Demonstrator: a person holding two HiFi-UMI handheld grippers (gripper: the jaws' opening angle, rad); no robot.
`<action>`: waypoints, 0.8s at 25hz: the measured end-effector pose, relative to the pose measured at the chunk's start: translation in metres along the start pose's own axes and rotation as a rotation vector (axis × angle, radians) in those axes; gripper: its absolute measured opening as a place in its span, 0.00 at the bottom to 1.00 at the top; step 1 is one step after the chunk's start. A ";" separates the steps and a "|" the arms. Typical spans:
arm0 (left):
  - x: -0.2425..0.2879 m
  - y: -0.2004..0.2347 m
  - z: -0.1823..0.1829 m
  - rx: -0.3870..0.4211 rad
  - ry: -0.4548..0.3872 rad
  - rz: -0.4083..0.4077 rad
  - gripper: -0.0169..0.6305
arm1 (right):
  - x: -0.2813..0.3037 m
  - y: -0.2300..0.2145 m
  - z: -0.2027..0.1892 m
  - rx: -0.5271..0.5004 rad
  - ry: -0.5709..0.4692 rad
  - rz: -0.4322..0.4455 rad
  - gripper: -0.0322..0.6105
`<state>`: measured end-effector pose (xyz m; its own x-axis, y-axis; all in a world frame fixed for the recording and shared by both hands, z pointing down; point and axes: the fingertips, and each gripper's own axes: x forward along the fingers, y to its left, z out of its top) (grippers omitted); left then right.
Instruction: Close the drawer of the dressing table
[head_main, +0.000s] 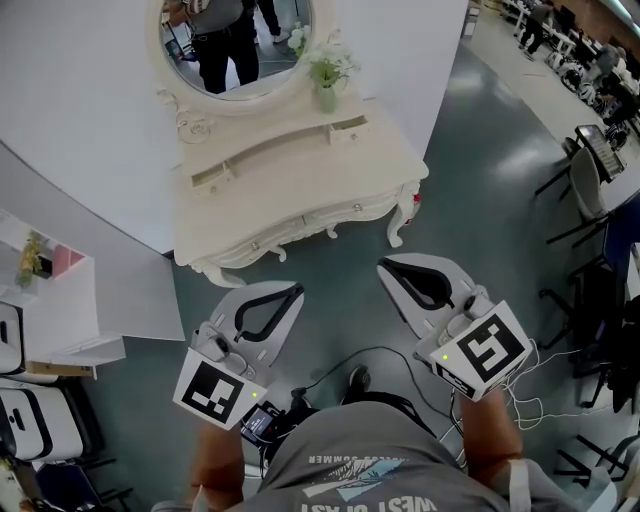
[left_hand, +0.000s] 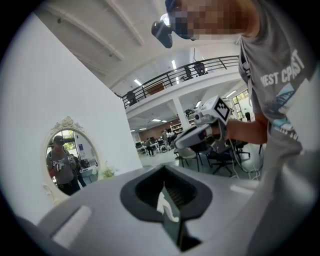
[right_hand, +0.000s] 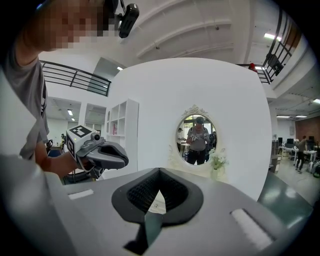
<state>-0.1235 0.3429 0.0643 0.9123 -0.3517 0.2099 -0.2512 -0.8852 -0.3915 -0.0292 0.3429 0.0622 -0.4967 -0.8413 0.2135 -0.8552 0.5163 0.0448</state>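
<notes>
The cream dressing table (head_main: 290, 185) stands against a white panel, with an oval mirror (head_main: 237, 45) and a flower vase (head_main: 327, 75) on it. Its wide front drawer (head_main: 330, 214) has two knobs. A small upper drawer (head_main: 350, 128) at the right appears to stick out a little. My left gripper (head_main: 298, 290) and right gripper (head_main: 383, 265) hover over the floor in front of the table, apart from it, both shut and holding nothing. The right gripper view shows the mirror (right_hand: 196, 140) ahead and the left gripper (right_hand: 97, 152) beside it. The left gripper view shows the mirror (left_hand: 67, 160) at far left.
A white shelf unit (head_main: 60, 300) stands left of the table, with a chair (head_main: 30, 420) below it. Black chairs and desks (head_main: 600, 200) fill the right side. A black cable (head_main: 380, 355) lies on the grey floor by the person's feet.
</notes>
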 end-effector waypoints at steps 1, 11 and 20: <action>0.005 0.000 0.001 0.002 0.002 0.002 0.03 | -0.002 -0.004 -0.001 0.001 -0.003 0.002 0.05; 0.038 0.003 0.008 0.023 -0.001 -0.025 0.03 | -0.010 -0.032 -0.011 0.023 0.003 -0.024 0.05; 0.070 0.044 -0.013 0.020 -0.071 -0.102 0.03 | 0.014 -0.056 -0.017 0.037 0.045 -0.137 0.05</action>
<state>-0.0754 0.2755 0.0734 0.9535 -0.2370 0.1863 -0.1499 -0.9089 -0.3892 0.0143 0.3051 0.0793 -0.3681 -0.8950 0.2519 -0.9200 0.3898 0.0405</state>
